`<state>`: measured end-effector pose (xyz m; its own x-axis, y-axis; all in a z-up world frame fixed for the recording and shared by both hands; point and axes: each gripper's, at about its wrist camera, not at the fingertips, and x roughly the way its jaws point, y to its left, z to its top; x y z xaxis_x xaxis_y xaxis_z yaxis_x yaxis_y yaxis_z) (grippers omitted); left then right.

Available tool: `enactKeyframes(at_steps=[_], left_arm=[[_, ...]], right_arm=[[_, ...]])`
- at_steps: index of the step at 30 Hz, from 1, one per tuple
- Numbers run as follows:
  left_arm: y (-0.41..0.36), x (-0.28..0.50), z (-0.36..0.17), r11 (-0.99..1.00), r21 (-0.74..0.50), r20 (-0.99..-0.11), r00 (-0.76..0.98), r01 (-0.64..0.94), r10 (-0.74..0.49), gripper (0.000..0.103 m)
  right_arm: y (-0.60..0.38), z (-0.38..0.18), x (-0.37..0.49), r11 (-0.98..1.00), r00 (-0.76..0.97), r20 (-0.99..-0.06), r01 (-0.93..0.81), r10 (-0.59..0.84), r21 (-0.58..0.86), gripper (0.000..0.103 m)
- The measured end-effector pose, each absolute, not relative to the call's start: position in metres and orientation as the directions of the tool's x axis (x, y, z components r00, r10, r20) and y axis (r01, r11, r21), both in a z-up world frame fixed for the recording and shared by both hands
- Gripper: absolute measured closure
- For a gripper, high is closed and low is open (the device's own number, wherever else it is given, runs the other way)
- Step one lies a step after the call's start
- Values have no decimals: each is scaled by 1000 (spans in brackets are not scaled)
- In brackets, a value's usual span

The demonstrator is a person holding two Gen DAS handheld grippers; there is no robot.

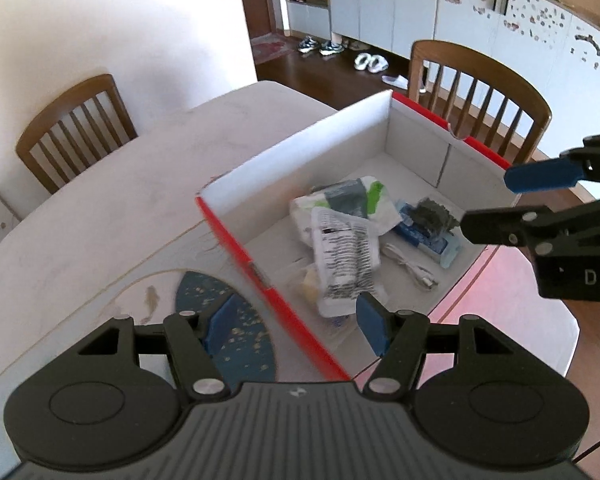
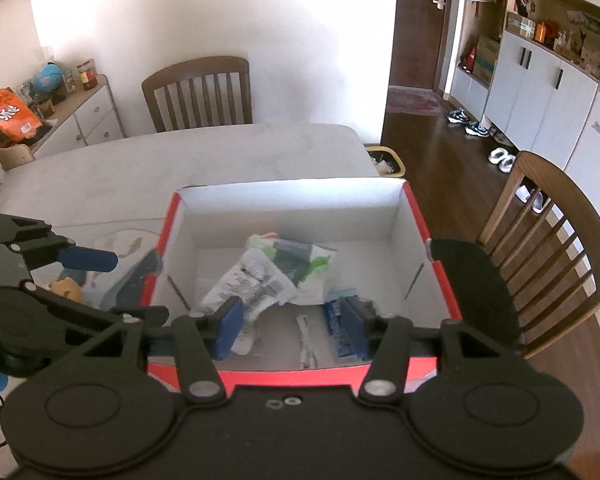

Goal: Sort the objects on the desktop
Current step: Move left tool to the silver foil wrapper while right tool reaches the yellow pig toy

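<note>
Near the table's (image 2: 220,160) right edge sits a red-rimmed white cardboard box (image 2: 416,216), and inside it lie a crumpled white printed packet (image 2: 252,280), a green-and-white pouch (image 2: 312,260), a blue wrapper (image 1: 424,236) and a white cable (image 2: 306,344). Above the box's near rim the right claw (image 2: 292,328) hangs with jaws apart, holding nothing; the left claw (image 1: 296,324) straddles the box's left wall, likewise spread and empty.

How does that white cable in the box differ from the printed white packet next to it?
The white cable is thin and bare, lying flat on the box floor. The white printed packet is broad and covered in black print, resting partly on a green-and-white bag. Both are white and lie inside the box.
</note>
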<state>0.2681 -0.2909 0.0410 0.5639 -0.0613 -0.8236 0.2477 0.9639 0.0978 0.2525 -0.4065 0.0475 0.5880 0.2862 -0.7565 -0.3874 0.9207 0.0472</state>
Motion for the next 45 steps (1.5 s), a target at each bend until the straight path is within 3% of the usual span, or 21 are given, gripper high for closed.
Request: enactKeyframes(at_steps=[13,22,25,33,45], left_arm=[[-207,220,53,984,48,-793,606,173,-68,32],[-144,185,57,993,30,-765,642,116,-52,15],[-123,175,58,995,7,-761,646,96,-57,0],[-75,151,44,999,-3,-768,639,51,-35,0],[-38,136,9,999,-31,-790,612,38,-48,0]], right_arm=[[-350,59,217,897,585,-734,-434,345,76,36],[-312,58,193,890,580,-724,-444,373,103,24],[-301,55,186,890,586,-718,-443,377,106,21],[-275,45,167,885,597,-691,-444,407,138,14],[-224,24,156,881,603,-687,-458,406,119,14]])
